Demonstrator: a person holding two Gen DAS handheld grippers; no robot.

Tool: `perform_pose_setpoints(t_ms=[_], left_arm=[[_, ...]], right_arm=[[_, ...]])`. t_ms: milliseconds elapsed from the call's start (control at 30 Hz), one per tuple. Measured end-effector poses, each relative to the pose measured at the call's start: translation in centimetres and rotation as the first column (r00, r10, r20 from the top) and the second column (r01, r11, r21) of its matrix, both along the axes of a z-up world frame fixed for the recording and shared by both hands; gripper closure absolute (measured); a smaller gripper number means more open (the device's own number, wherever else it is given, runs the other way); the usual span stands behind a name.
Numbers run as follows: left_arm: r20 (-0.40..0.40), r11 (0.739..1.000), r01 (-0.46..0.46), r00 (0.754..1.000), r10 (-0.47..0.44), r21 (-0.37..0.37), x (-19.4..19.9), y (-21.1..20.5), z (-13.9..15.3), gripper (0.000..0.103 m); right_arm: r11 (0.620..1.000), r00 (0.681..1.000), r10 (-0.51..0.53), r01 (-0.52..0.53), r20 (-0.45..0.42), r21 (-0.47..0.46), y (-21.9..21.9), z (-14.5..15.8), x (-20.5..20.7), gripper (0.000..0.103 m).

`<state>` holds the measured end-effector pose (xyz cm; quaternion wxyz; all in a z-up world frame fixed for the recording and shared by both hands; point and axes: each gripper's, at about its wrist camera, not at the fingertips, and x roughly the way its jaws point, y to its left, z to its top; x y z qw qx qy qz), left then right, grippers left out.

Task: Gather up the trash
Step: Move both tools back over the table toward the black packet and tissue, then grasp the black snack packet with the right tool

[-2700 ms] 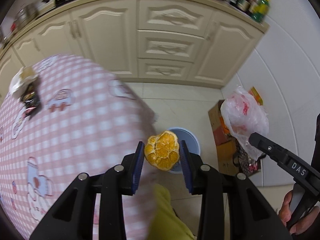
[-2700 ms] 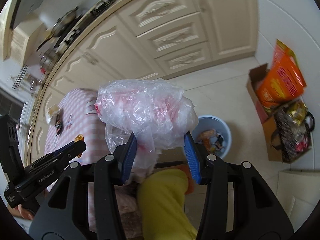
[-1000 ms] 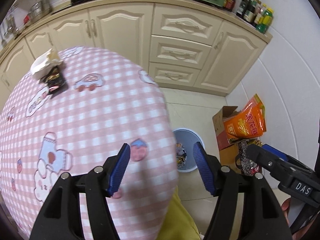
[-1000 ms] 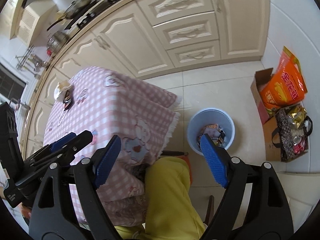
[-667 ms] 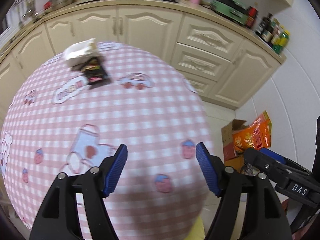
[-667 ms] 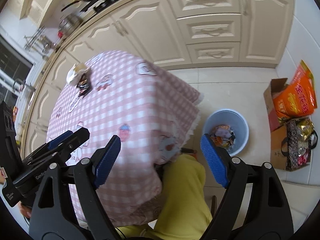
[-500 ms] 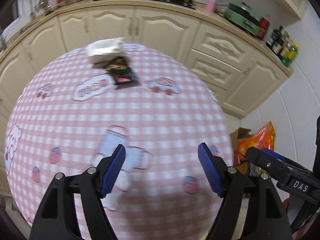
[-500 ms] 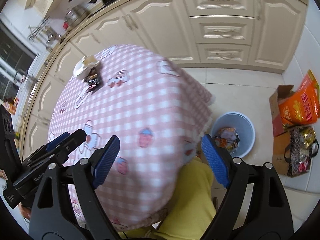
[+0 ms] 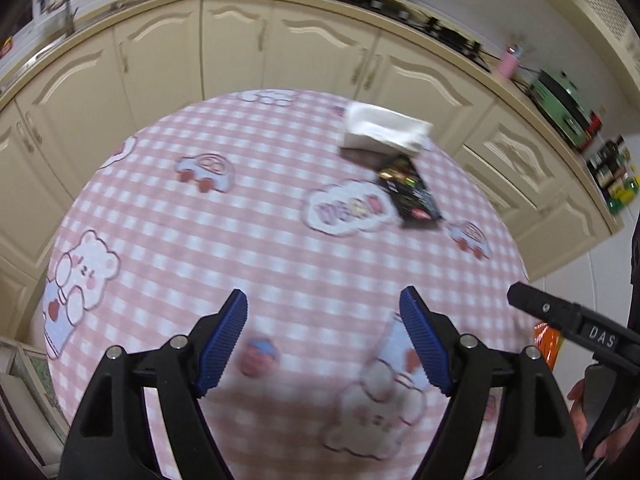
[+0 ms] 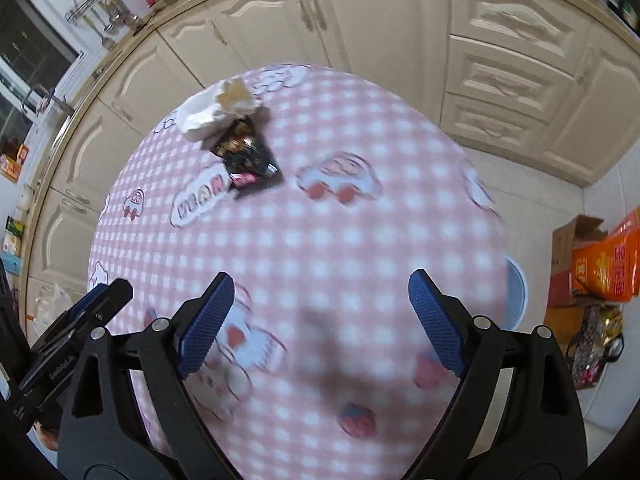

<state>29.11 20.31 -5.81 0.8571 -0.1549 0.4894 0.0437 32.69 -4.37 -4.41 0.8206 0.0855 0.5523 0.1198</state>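
Observation:
A crumpled white paper wad (image 9: 384,132) and a black snack wrapper (image 9: 412,194) lie together at the far side of the pink checked tablecloth (image 9: 256,248). Both also show in the right wrist view, the white wad (image 10: 218,110) and the black wrapper (image 10: 248,156). My left gripper (image 9: 324,338) is open and empty above the near part of the table. My right gripper (image 10: 320,324) is open and empty above the table too. The blue trash bin (image 10: 516,296) is mostly hidden behind the table's right edge.
Cream kitchen cabinets (image 9: 320,64) run behind the table. A cardboard box with an orange bag (image 10: 600,264) and a patterned bag (image 10: 596,348) sit on the floor at the right. The other gripper's tip (image 9: 576,320) shows at the right of the left wrist view.
Both grippers let go of the orange peel and the plastic bag over the bin, opened, then swung back left over the table. The wrapper and paper wad now lie nearer ahead.

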Motion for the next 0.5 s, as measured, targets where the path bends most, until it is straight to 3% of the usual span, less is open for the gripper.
perform_pose_setpoints(t_ms=[200,333,500], left_arm=[[-0.020,0.995,-0.088,0.996,0.087,-0.042,1.3,4.6,-1.1,0.026],[-0.032,0.994,-0.103,0.994,0.103,-0.024,2.4,6.2,-1.5,0.026],[-0.065,0.993,-0.113,0.992,0.110,-0.042,3.7,7.2,-2.5,0.026]], right_arm=[[0.994,0.997,0.081,-0.081,-0.006,-0.077,5.5,-0.8,4.2,0.015],[0.983,0.993,0.119,-0.122,-0.027,-0.134,8.8,-2.8,6.9,0.015],[0.977,0.995,0.096,-0.095,-0.004,-0.192,10.5,-4.3,8.9,0.015]])
